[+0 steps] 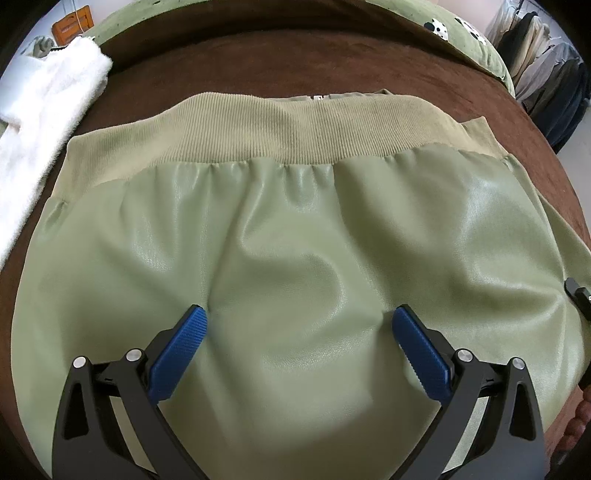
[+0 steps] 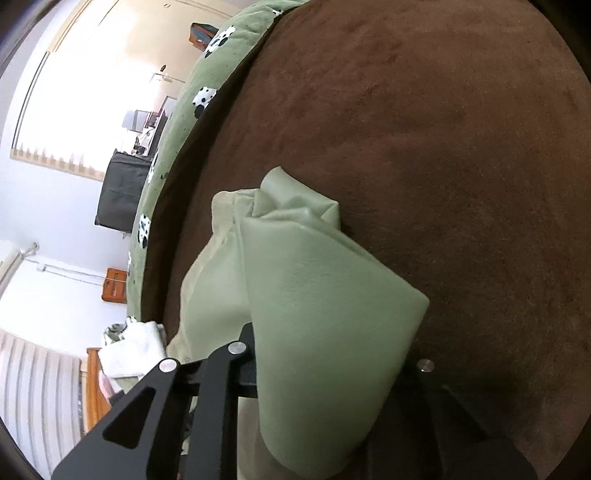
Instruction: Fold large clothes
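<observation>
In the left wrist view, a pale green leather-look jacket [image 1: 295, 258] is seen spread flat on a brown blanket [image 1: 258, 66] that covers a bed. Its ribbed knit band [image 1: 288, 133] lies along the far edge, with a zipper end showing just behind the middle of it. The left hand-held gripper [image 1: 299, 321] is held over the smooth panel of the jacket with its jaws wide apart; the blue pads [image 1: 181, 350] are seen on either side of bare fabric and nothing is pinched between them. Whether the tips touch the fabric cannot be told. A white fluffy garment [image 1: 48, 110] lies on the blanket to the left, beside the jacket. A green quilt with a black-and-white print [image 1: 461, 29] is visible beyond the blanket's far edge, and hanging clothes are seen at the far right. A small black part of the other tool shows at the right edge.

In the right wrist view, a fold of the same jacket [image 2: 317, 302] is seen draped over the right hand-held gripper [image 2: 325, 369], whose fingertips are hidden by the fabric. The black jaws are drawn close together on this fold, so the jacket is gripped. The fold is raised off the brown blanket [image 2: 443, 147], and the ribbed cuff of a sleeve [image 2: 225, 210] lies bunched farther along. The green quilt [image 2: 207, 92] runs along the blanket's left edge, with a bright window beyond.
</observation>
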